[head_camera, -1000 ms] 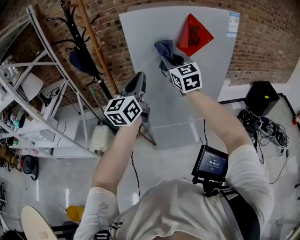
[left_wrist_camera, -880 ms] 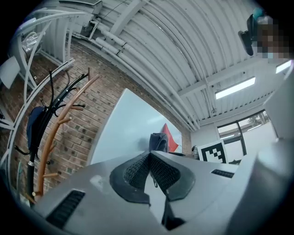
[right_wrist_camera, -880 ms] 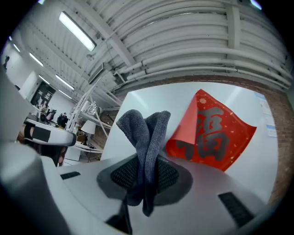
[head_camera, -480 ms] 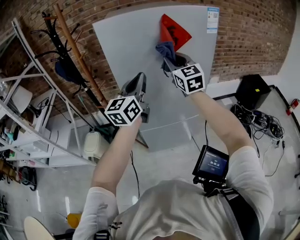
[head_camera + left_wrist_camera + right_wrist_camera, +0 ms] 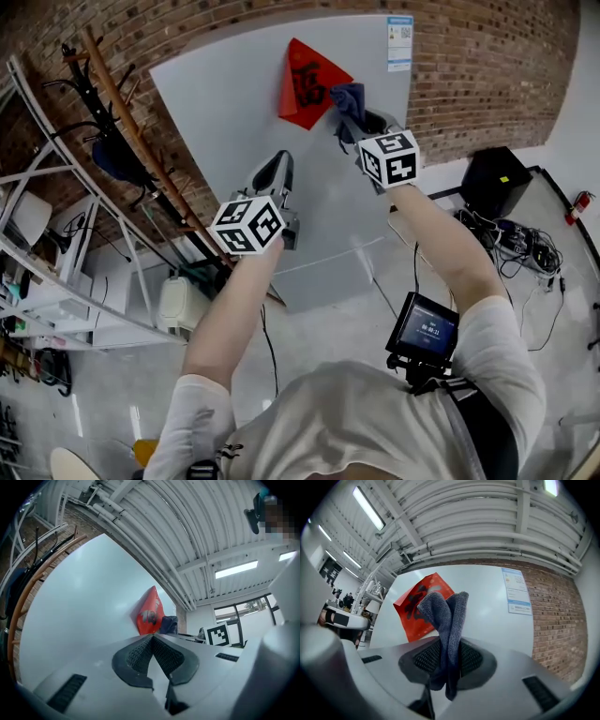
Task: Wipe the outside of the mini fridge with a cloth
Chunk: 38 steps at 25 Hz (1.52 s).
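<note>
Grey cloth (image 5: 446,616), pinched in the right gripper (image 5: 447,660), sits just right of the red sign (image 5: 302,84) on the fridge (image 5: 225,131). The left gripper (image 5: 152,644), jaws together and empty, hangs below-left of the sign. Advised: press flat, overlap strokes, skirt the sign.

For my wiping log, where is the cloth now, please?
In the head view the cloth is clamped in the right gripper, near the top of the fridge front, just right of the red paper square.
</note>
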Each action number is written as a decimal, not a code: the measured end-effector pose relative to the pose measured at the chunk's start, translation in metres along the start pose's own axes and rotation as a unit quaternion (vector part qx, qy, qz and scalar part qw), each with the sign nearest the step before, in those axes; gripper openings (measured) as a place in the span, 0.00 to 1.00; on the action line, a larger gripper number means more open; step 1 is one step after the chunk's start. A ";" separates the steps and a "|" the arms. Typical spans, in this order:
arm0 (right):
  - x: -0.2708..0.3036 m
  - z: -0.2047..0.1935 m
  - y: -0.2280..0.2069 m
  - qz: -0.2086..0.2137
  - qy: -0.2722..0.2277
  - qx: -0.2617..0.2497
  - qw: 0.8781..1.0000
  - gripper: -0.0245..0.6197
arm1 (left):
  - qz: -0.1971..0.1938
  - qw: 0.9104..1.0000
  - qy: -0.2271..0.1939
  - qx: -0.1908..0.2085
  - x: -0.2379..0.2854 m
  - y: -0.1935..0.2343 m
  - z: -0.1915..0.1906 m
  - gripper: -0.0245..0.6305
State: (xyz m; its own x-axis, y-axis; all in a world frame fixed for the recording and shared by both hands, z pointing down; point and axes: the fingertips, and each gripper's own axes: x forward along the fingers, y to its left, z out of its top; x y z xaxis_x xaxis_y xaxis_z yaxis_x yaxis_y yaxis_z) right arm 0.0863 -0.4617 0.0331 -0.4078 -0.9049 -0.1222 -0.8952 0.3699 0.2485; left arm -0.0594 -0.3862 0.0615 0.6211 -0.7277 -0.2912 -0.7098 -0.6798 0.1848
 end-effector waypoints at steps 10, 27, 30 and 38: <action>-0.026 -0.030 -0.105 -0.069 0.007 0.028 0.997 0.17 | -0.020 1.000 0.010 -0.013 0.057 -0.026 -0.032 0.04; -0.029 -0.032 -0.031 0.005 -0.010 0.019 1.000 0.17 | 0.020 1.000 0.012 -0.001 0.047 -0.004 -0.043 0.04; -0.018 -0.033 0.029 0.051 -0.006 0.025 0.998 0.17 | 0.053 0.998 0.016 0.006 0.020 0.024 -0.037 0.04; 0.021 -0.035 0.197 0.161 0.001 0.009 0.987 0.17 | 0.142 0.989 0.021 0.023 -0.081 0.097 -0.014 0.04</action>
State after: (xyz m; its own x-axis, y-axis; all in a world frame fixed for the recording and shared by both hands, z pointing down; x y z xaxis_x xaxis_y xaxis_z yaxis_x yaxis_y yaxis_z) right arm -0.0929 -0.4151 0.1132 -0.6710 -0.7405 -0.0374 -0.7225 0.6417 0.2575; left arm -0.1737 -0.3943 0.1166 0.4065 -0.8929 -0.1937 -0.8715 -0.4426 0.2114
